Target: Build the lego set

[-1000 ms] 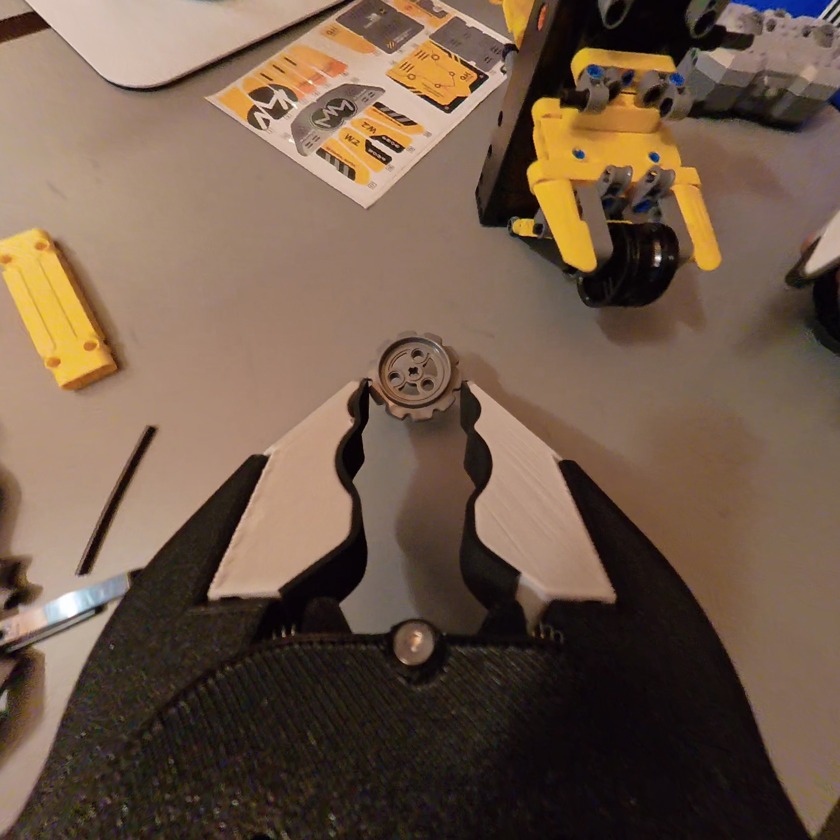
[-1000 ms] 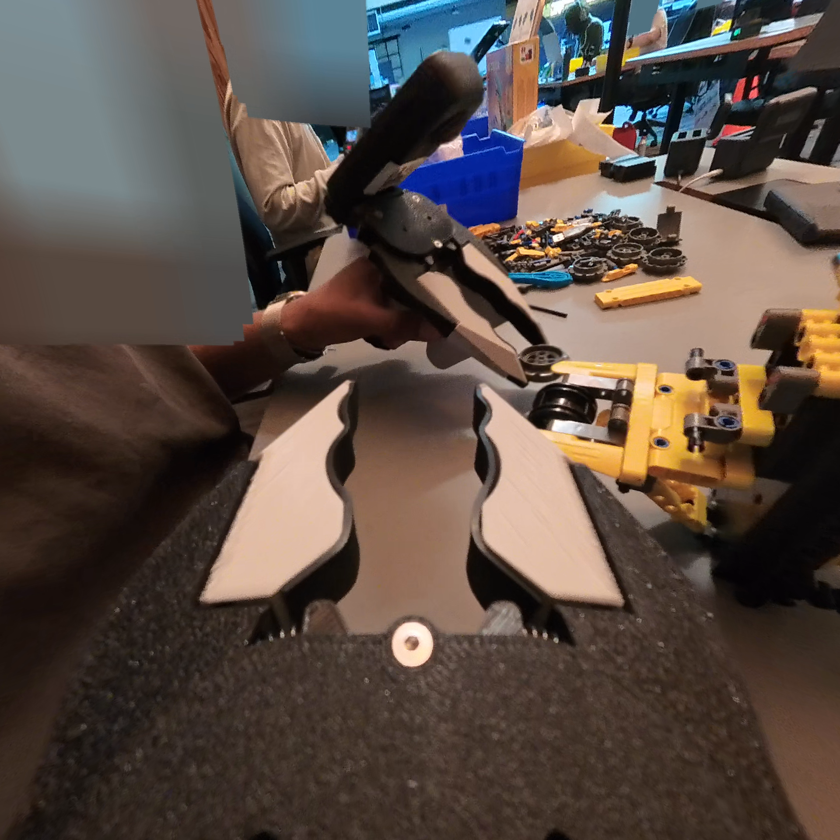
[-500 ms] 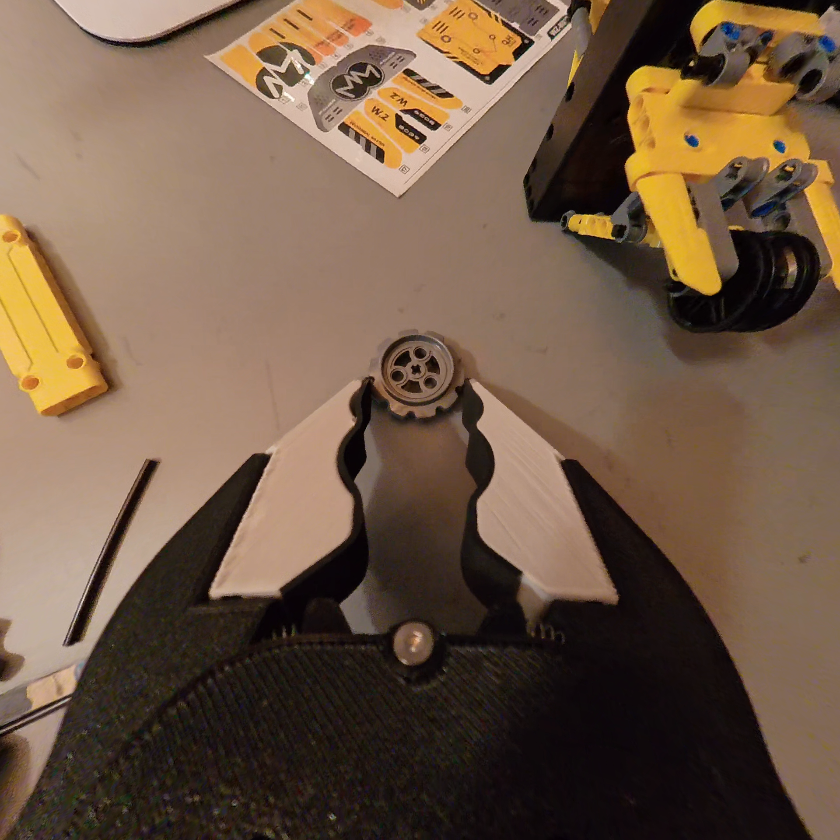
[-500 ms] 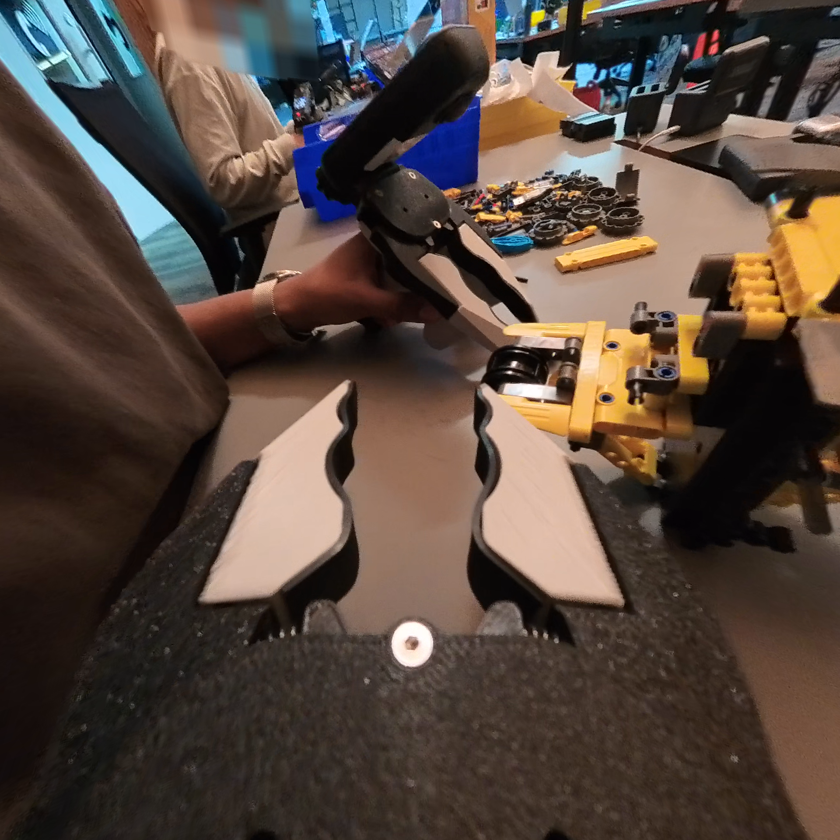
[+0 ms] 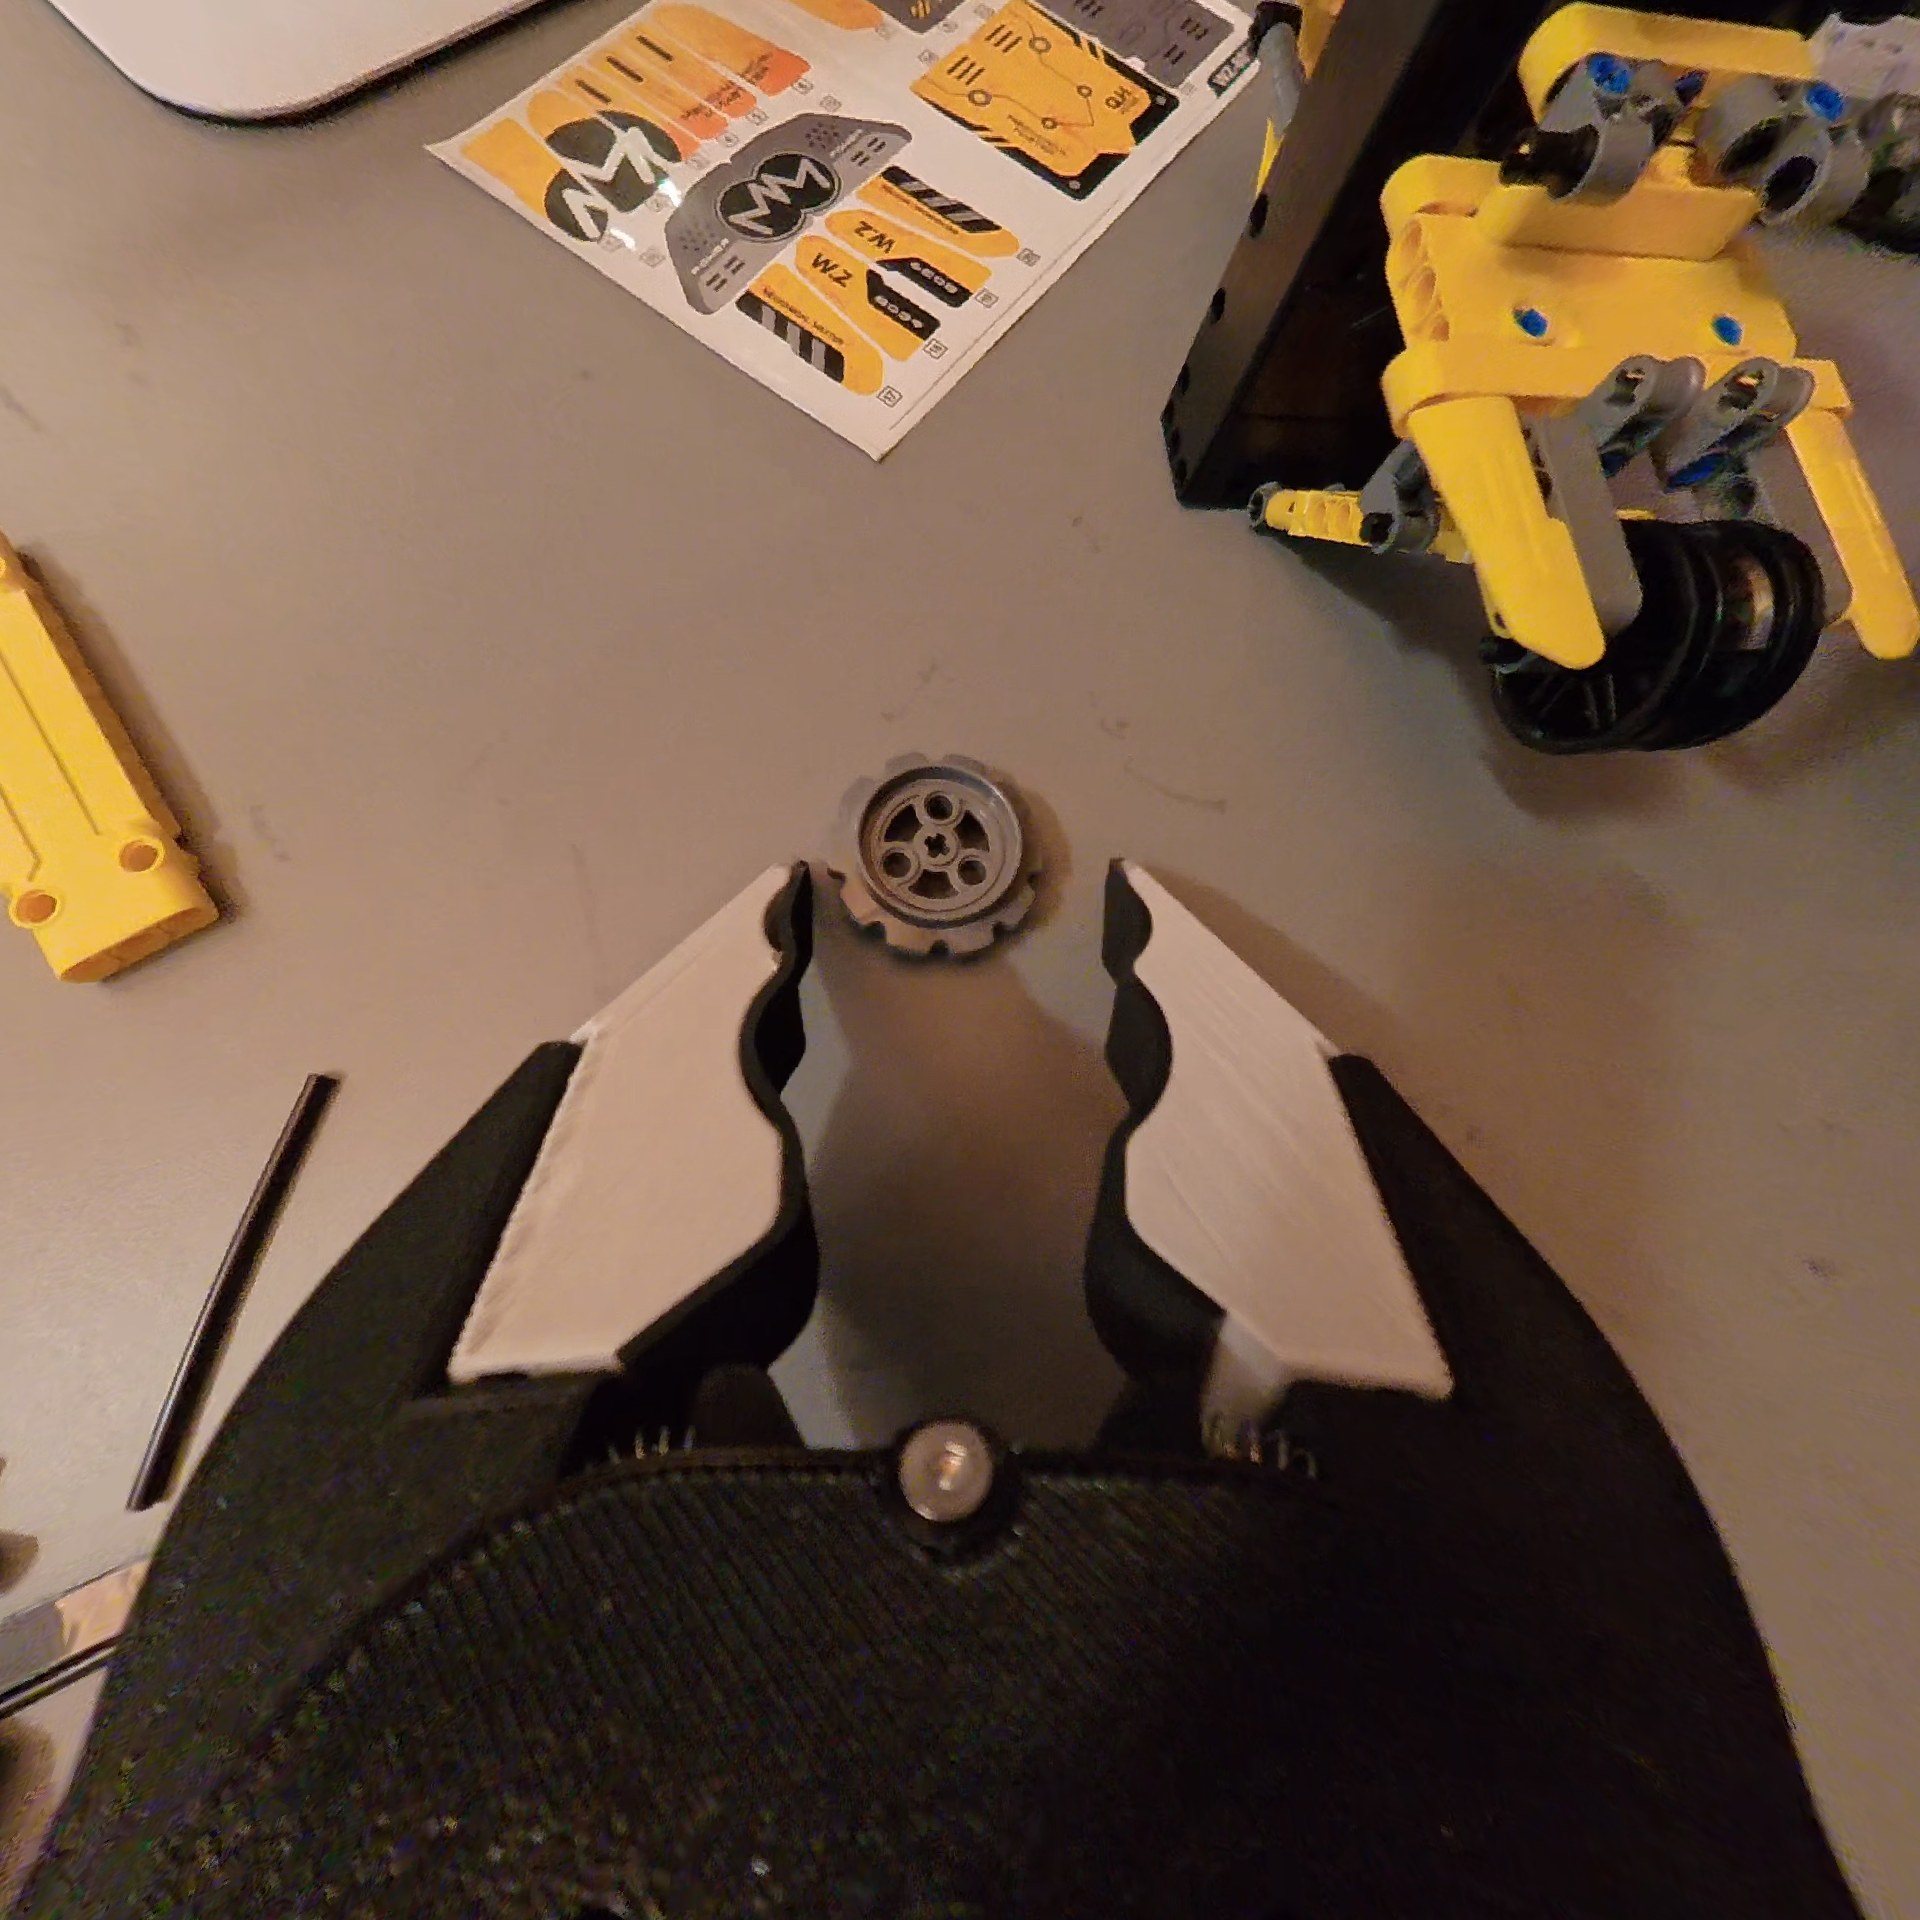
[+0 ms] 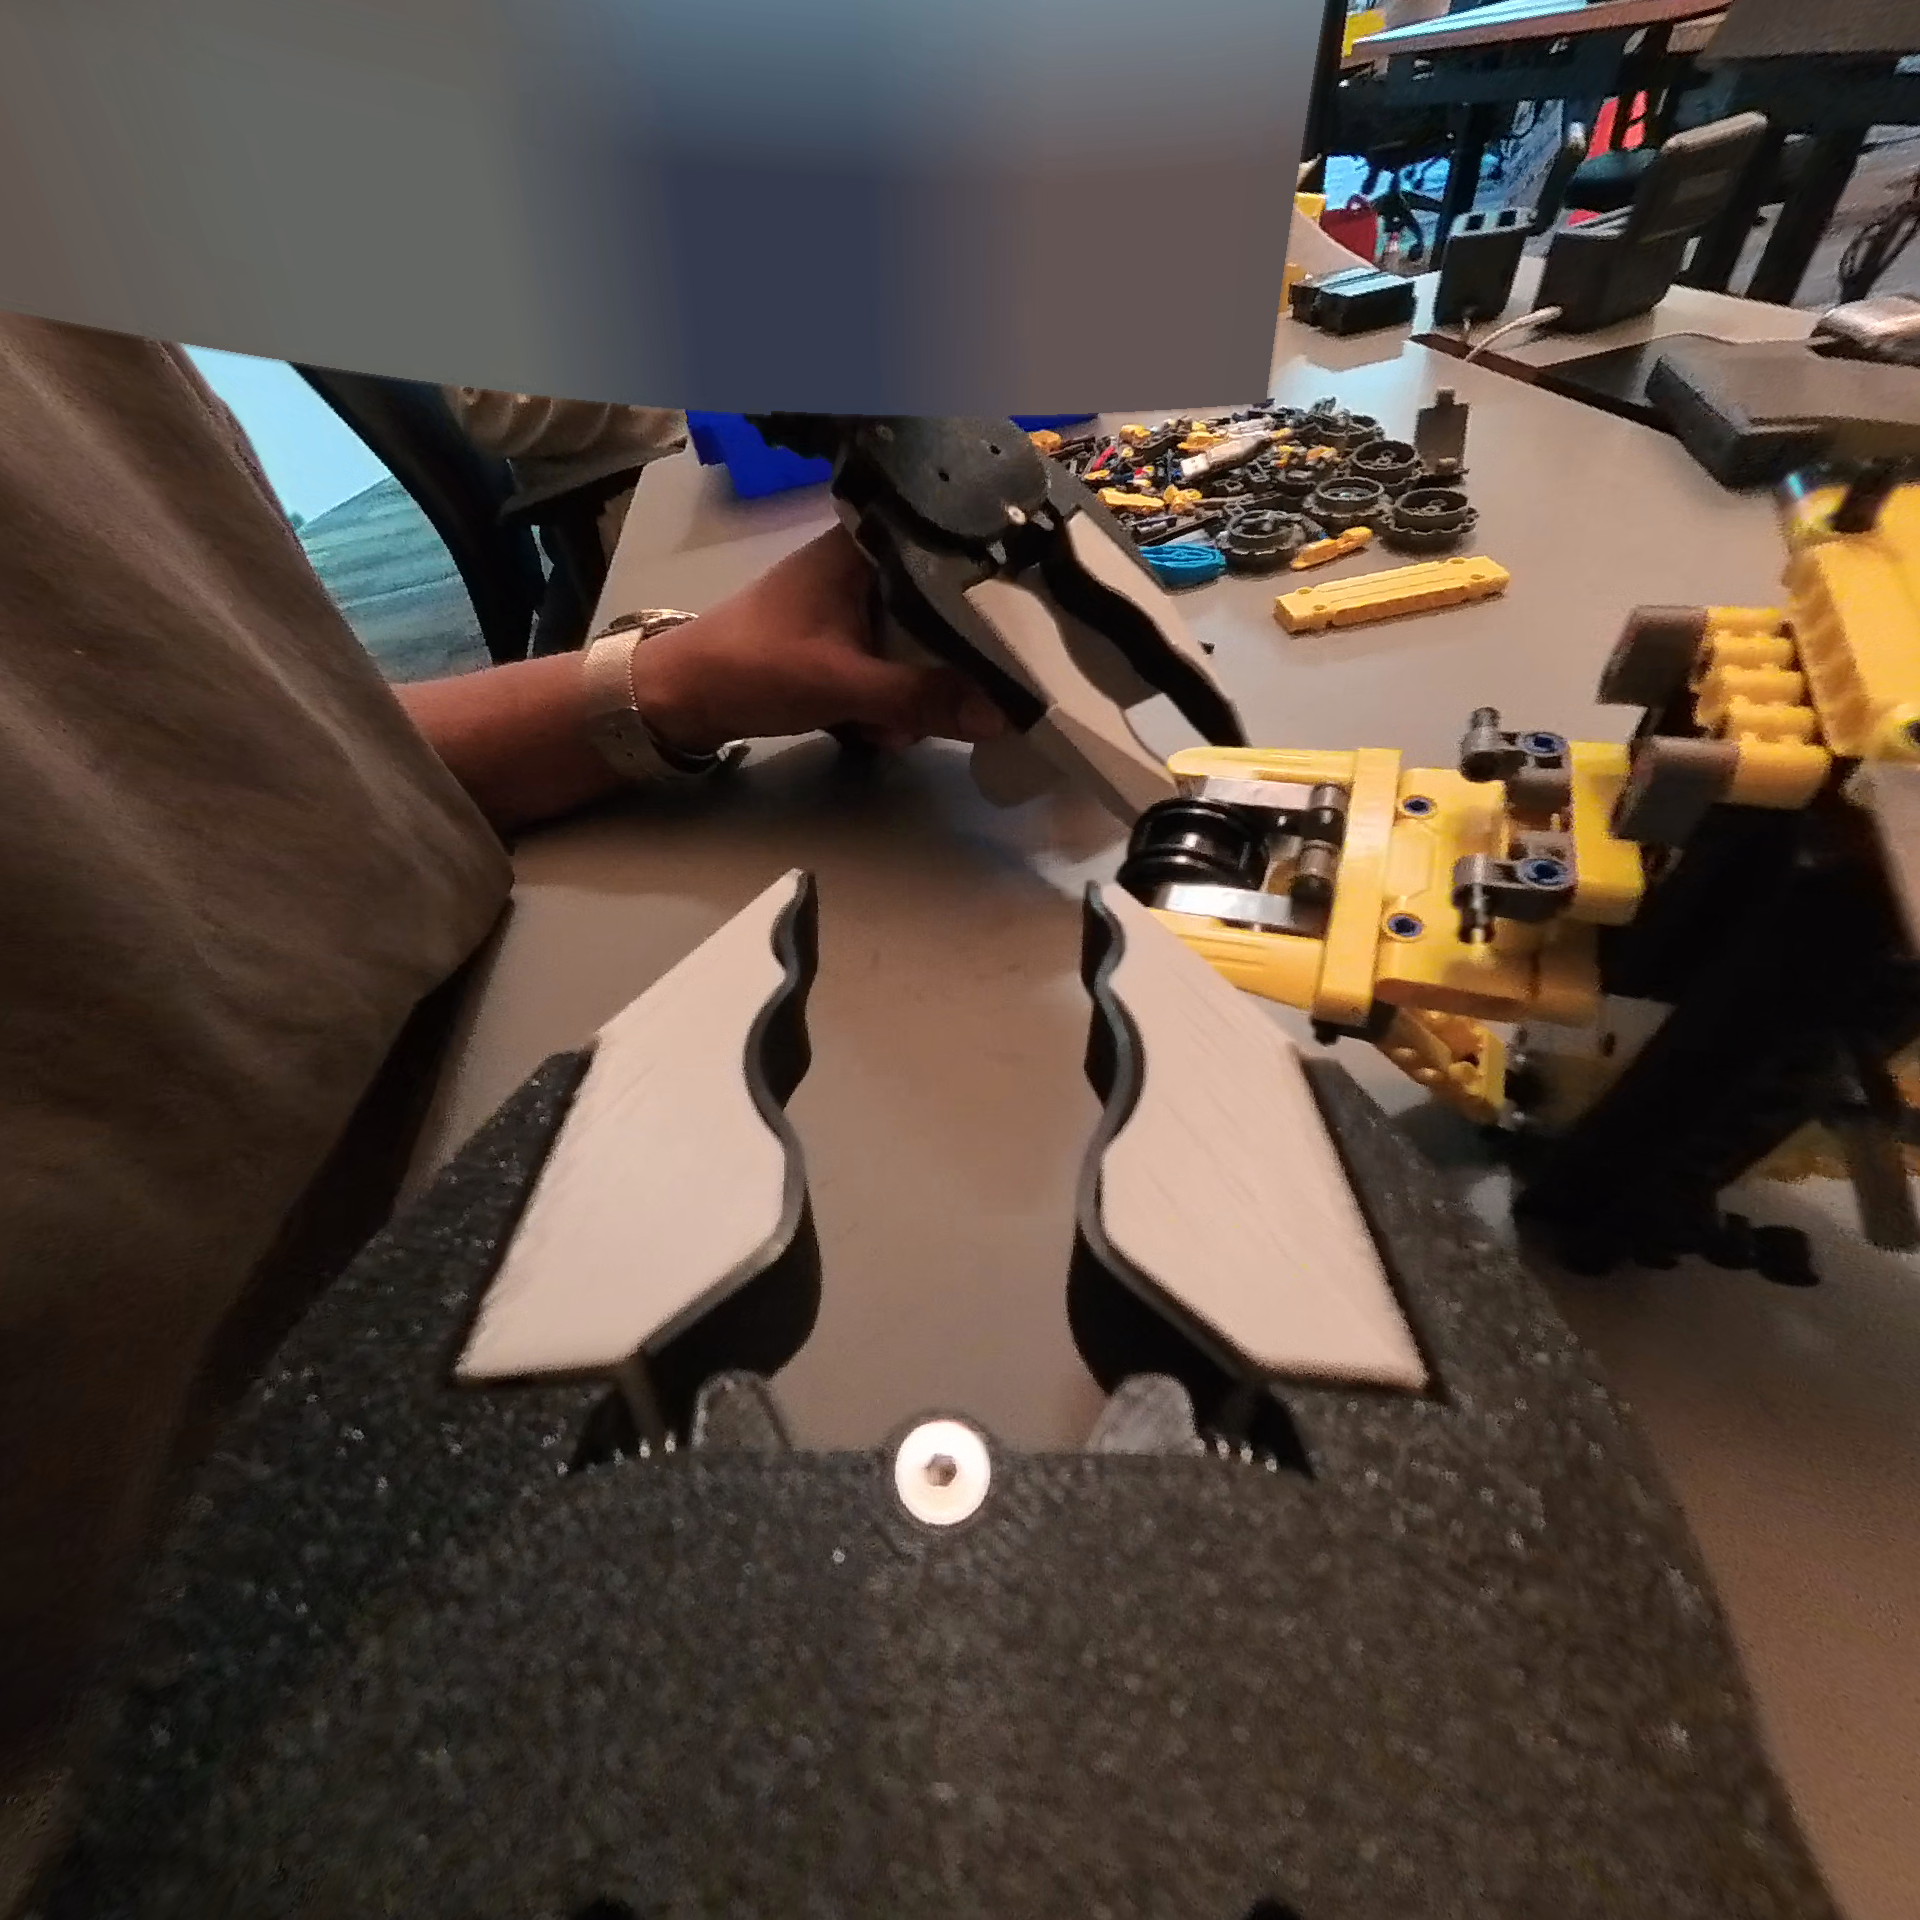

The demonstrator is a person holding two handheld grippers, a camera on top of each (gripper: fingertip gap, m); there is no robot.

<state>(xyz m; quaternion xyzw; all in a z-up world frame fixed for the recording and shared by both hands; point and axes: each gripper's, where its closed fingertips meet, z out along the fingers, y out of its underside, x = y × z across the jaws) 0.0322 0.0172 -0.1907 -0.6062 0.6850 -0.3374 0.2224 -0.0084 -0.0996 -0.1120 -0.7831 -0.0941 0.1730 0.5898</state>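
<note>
A small grey toothed wheel hub [image 5: 933, 854] lies flat on the grey table [image 5: 520, 582], just ahead of my left gripper [image 5: 954, 883]. The left gripper is open and empty; its left fingertip almost touches the hub, its right fingertip is apart. A yellow and black brick-built model [image 5: 1538, 343] with a black wheel [image 5: 1673, 665] stands at the upper right. In the right wrist view my right gripper [image 6: 945, 899] is open and empty above the table, its right fingertip close to the model's yellow fork [image 6: 1392, 873] and black wheel [image 6: 1195, 857]. The left gripper [image 6: 1091, 665] shows there too, held by a hand.
A sticker sheet [image 5: 831, 197] lies beyond the hub. A yellow panel piece [image 5: 73, 790] and a thin black rod [image 5: 229, 1288] lie at the left. A white board corner [image 5: 270, 52] is at top left. A pile of loose parts [image 6: 1299, 488] and another yellow panel [image 6: 1392, 592] lie farther back.
My left gripper opened and let go of the grey hub, which now lies on the table. The right gripper moved closer to the model's wheel fork.
</note>
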